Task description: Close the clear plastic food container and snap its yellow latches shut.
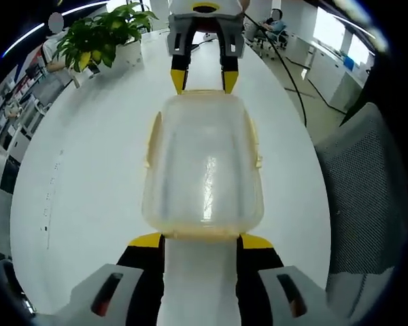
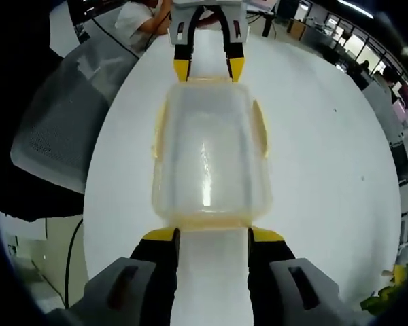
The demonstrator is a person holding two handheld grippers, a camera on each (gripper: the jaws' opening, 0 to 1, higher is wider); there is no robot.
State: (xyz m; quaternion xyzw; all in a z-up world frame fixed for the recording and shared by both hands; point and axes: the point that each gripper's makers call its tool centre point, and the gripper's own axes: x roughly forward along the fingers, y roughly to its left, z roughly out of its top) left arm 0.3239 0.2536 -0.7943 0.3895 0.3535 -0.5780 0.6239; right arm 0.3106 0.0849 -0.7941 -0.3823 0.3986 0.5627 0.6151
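Facing each other across the container (image 1: pixel 202 170), both grippers hold their jaws spread at its short ends: left gripper (image 1: pixel 200 242) at 6 o'clock in its own view, right gripper (image 1: pixel 204 80) at 12. Neither grips anything. The container sits lidded on a white table (image 1: pixel 88 183). A plant (image 1: pixel 102 37) stands at 11, a mesh chair (image 1: pixel 367 190) at 3.
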